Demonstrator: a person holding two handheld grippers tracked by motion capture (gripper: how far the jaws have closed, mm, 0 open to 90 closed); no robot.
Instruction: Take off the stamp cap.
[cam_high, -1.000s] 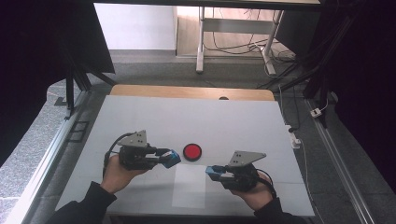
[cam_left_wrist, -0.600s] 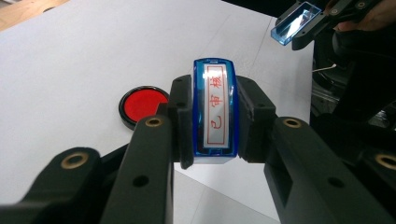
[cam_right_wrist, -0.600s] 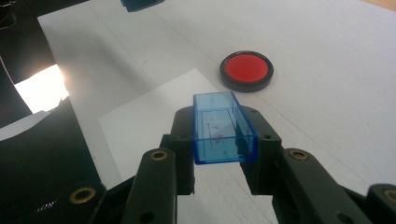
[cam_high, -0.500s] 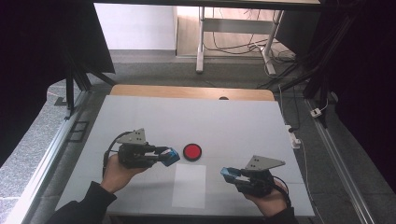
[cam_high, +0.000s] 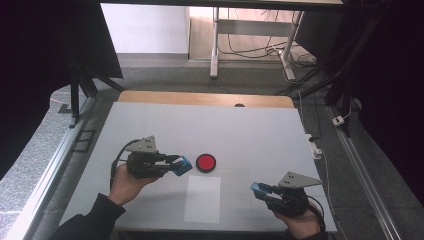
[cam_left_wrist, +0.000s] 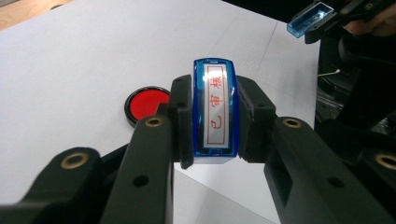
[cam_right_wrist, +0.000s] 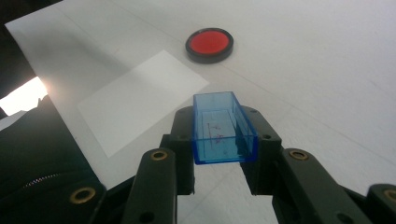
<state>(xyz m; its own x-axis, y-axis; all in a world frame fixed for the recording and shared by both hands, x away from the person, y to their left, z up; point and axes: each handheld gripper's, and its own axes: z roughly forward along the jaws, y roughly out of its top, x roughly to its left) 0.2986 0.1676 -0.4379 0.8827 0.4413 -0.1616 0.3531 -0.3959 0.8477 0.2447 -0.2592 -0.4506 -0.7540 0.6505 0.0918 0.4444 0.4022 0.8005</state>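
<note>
In the high view the left gripper (cam_high: 180, 165) is clamped on a blue stamp (cam_high: 183, 165) just left of the red ink pad (cam_high: 206, 162); the stamp's long axis runs roughly level, pointing toward the pad; the right gripper (cam_high: 260, 189) clasps a clear blue cap (cam_high: 258, 188) near the surface's front right, beside the white paper (cam_high: 202, 198). In the left gripper view the stamp (cam_left_wrist: 215, 111) faces the camera, its label running up and down. In the right gripper view the cap (cam_right_wrist: 222, 128) lies lengthwise away from the camera, open side up, above the surface (cam_right_wrist: 327, 70).
</note>
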